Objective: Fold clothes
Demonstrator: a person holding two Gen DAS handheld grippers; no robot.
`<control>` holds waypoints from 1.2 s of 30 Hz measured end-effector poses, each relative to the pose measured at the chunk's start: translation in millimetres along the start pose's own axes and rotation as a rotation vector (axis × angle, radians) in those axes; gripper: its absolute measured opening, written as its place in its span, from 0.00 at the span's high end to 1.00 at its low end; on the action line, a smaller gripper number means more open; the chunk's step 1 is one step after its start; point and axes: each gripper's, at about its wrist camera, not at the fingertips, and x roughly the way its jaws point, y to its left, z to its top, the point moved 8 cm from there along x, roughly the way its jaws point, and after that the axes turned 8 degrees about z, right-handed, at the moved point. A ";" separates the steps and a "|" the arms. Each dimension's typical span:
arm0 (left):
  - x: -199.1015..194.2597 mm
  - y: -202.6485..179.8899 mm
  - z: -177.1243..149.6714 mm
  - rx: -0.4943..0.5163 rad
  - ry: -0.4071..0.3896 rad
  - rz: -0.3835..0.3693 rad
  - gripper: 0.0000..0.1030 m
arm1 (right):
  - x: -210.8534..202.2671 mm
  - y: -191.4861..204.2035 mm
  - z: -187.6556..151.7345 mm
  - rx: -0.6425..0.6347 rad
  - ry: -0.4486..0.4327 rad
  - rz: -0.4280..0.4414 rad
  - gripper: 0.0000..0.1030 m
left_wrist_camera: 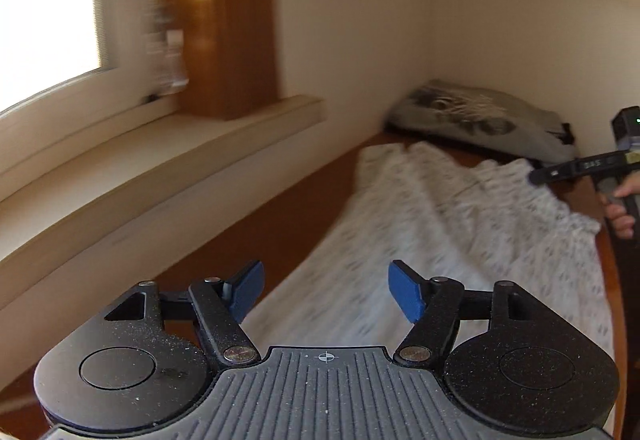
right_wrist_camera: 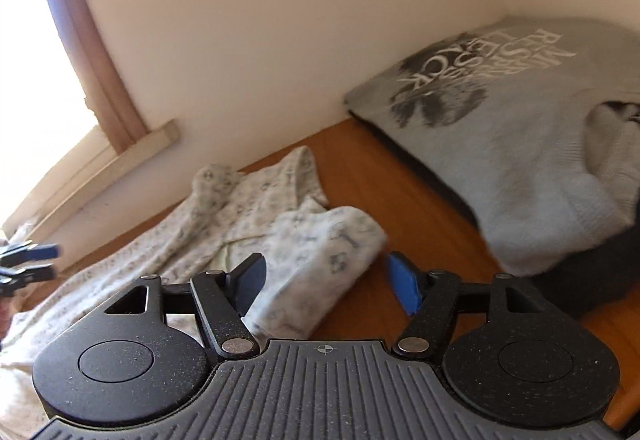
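Folding note: white patterned garment [left_wrist_camera: 460, 224] lies spread lengthwise on the wooden surface [right_wrist_camera: 400, 180], one sleeve [right_wrist_camera: 320, 256] doubled inward; left gripper [left_wrist_camera: 326, 290] and right gripper [right_wrist_camera: 324, 286] both gape wide, holding nothing; pinch edges squarely, keeping clear of the grey sweater [right_wrist_camera: 500, 144].

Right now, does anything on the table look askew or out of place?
The patterned white garment isn't flat: one sleeve is flopped over and bunched near the right claw. Nothing spilled or damaged.

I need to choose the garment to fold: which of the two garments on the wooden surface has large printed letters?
The grey sweater by the wall corner; it has pale lettering over a dark print. The white patterned garment has only small marks.
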 end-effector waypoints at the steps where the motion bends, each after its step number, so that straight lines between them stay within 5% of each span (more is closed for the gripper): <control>1: 13.5 -13.8 8.4 0.011 0.001 -0.025 0.29 | 4.0 0.3 2.3 -0.002 0.006 0.000 0.35; 5: 59.6 -56.1 39.0 0.035 -0.017 -0.120 0.28 | 14.0 0.6 5.7 -0.034 0.027 -0.006 0.43; 6: 69.7 -62.7 48.2 0.037 -0.028 -0.145 0.28 | 15.3 0.6 5.4 -0.047 0.032 -0.009 0.71; 7: 80.5 -67.9 57.6 0.037 -0.030 -0.173 0.28 | 16.2 0.1 5.1 -0.059 0.035 -0.014 0.87; 9: 103.2 -76.9 74.2 0.059 -0.011 -0.200 0.28 | 6.6 -2.9 8.7 -0.062 -0.002 -0.032 0.93; 15: 177.3 -105.3 113.7 0.088 0.073 -0.306 0.28 | -7.7 -5.2 8.6 -0.078 -0.026 -0.066 0.91; 17: 202.6 -117.2 123.1 0.091 0.110 -0.341 0.28 | -6.6 -6.8 6.2 -0.066 -0.014 -0.075 0.83; 19: 226.1 -129.4 125.6 0.100 0.166 -0.345 0.28 | -4.1 -9.8 4.2 -0.025 0.006 -0.063 0.63; 21: 246.0 -139.2 126.5 0.104 0.219 -0.353 0.29 | -4.1 -9.7 5.9 -0.005 0.004 -0.047 0.60; 24: 263.7 -146.9 125.1 0.107 0.253 -0.370 0.51 | -2.1 -9.5 8.7 0.030 0.015 -0.031 0.54; 26: 264.3 -150.2 123.7 0.139 0.242 -0.378 0.87 | -2.0 -8.5 9.4 0.009 0.018 -0.053 0.73; 27: 262.9 -152.4 123.3 0.157 0.227 -0.390 0.87 | -2.0 -7.9 9.7 -0.002 0.020 -0.063 0.96; 33: 229.8 -139.5 142.7 0.118 0.049 -0.441 0.92 | -18.4 0.3 17.3 -0.003 -0.046 -0.056 0.95; 36: 215.4 -134.6 144.2 0.106 0.027 -0.447 0.92 | -23.3 15.2 19.2 -0.023 -0.068 -0.048 0.95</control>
